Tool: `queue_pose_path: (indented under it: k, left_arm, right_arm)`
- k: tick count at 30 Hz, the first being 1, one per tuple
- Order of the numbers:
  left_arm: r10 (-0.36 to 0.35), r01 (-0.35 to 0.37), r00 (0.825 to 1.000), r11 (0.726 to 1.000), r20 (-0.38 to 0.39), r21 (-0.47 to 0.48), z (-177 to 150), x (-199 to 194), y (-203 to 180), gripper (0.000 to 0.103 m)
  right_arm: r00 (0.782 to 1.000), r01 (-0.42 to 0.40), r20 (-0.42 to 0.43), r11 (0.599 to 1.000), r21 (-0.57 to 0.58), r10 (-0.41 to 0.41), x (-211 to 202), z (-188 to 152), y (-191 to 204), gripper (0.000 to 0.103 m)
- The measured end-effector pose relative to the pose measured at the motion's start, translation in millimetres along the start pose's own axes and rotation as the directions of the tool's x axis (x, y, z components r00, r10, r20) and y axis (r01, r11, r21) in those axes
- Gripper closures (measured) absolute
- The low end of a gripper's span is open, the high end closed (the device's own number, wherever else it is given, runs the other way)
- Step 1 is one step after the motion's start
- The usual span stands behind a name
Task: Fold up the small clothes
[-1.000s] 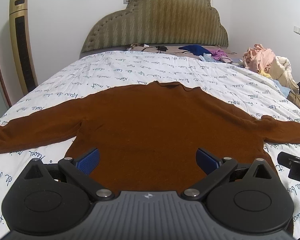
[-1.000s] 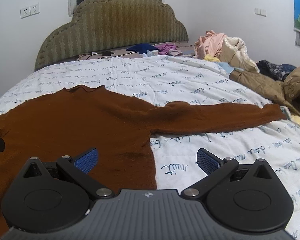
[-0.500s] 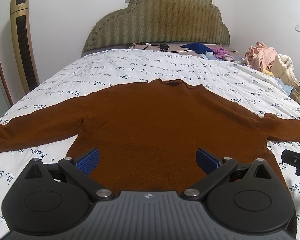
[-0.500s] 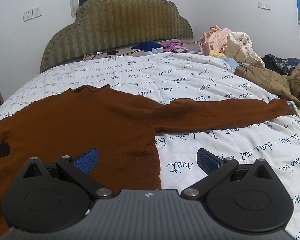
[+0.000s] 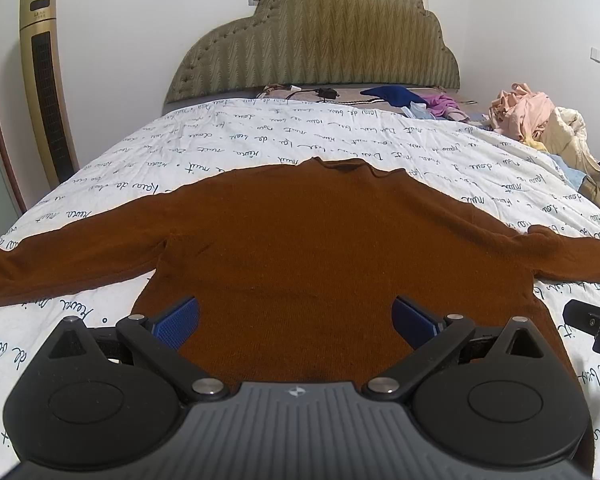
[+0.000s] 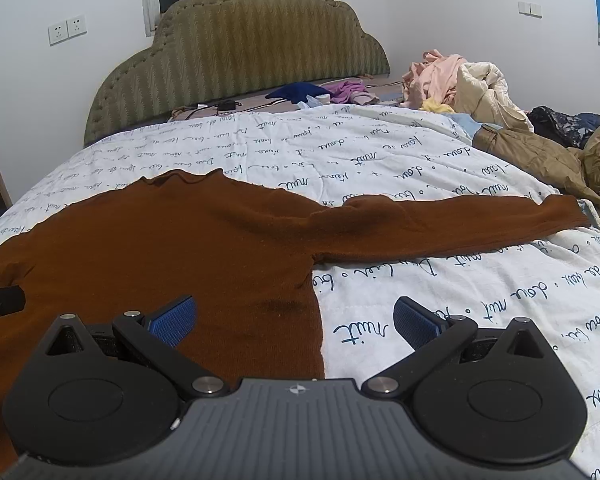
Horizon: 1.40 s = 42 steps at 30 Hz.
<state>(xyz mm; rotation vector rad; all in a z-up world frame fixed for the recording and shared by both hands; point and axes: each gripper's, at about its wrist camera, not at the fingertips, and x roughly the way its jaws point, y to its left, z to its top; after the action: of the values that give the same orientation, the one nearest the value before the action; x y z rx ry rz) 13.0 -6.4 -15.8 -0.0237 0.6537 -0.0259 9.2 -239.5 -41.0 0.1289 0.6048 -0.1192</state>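
A rust-brown long-sleeved sweater (image 5: pixel 312 248) lies flat on the bed, collar toward the headboard, both sleeves spread sideways. My left gripper (image 5: pixel 296 318) hovers open above the sweater's lower body, nothing between its blue pads. In the right wrist view the same sweater (image 6: pixel 172 248) fills the left half, its right sleeve (image 6: pixel 460 224) stretching out to the right. My right gripper (image 6: pixel 294 318) is open over the sweater's right side edge, one pad above fabric, the other above the quilt. The right gripper's tip (image 5: pixel 592 320) shows at the left wrist view's right edge.
The bed carries a white quilt (image 5: pixel 260 140) printed with script. A pile of clothes (image 6: pixel 460 80) and a tan jacket (image 6: pixel 540 156) lie at the right side. Small garments (image 5: pixel 404 96) and a cable sit by the padded headboard (image 5: pixel 320 40). A gold tower fan (image 5: pixel 44 80) stands left.
Both grippers have risen and tilted slightly, so the sweater sits lower and a little farther in each view. Nothing was grasped; the sweater has not moved.
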Motion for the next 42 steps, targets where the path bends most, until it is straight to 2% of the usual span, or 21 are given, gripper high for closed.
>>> queue_pose_path:
  k: [15, 20, 23, 27, 30, 35, 42]
  left_arm:
    - [-0.005, 0.005, 1.000, 1.000, -0.002, 0.006, 1.7, -0.7, -3.6, 0.000]
    - [-0.011, 0.011, 1.000, 1.000, -0.008, 0.016, 2.6, -1.6, -9.8, 0.000]
    - [-0.019, 0.019, 1.000, 0.999, -0.012, 0.046, 6.9, -0.6, -19.9, 0.000]
    - [-0.052, 0.053, 0.999, 0.993, -0.017, 0.109, 15.3, 5.0, -51.1, 0.000]
    - [-0.078, 0.079, 0.997, 0.983, -0.012, 0.166, 19.5, 9.1, -85.2, 0.000]
    - [-0.141, 0.146, 0.989, 0.957, -0.039, 0.249, 20.6, 26.2, -153.0, 0.000]
    - [-0.188, 0.198, 0.980, 0.926, -0.064, 0.320, 20.4, 59.9, -235.1, 0.000]
  right_arm:
    - [1.000, -0.024, 0.011, 1.000, -0.014, 0.024, -4.0, -0.2, -3.8, 0.000]
    - [0.995, -0.089, 0.033, 0.996, -0.018, 0.089, -7.9, 8.0, -19.0, 0.000]
    - [0.994, -0.093, 0.064, 0.995, 0.020, 0.092, -9.1, 21.4, -52.7, 0.000]
    - [0.994, -0.021, 0.105, 0.996, 0.091, 0.011, -5.0, 40.6, -119.4, 0.000]
    - [0.993, 0.003, 0.116, 0.980, 0.200, -0.027, 5.6, 51.5, -183.3, 0.000]
    - [0.987, -0.060, 0.161, 0.892, 0.448, -0.015, 36.6, 55.3, -287.7, 0.000]
    - [0.973, -0.181, 0.227, 0.763, 0.621, 0.046, 85.7, 49.0, -365.9, 0.000]
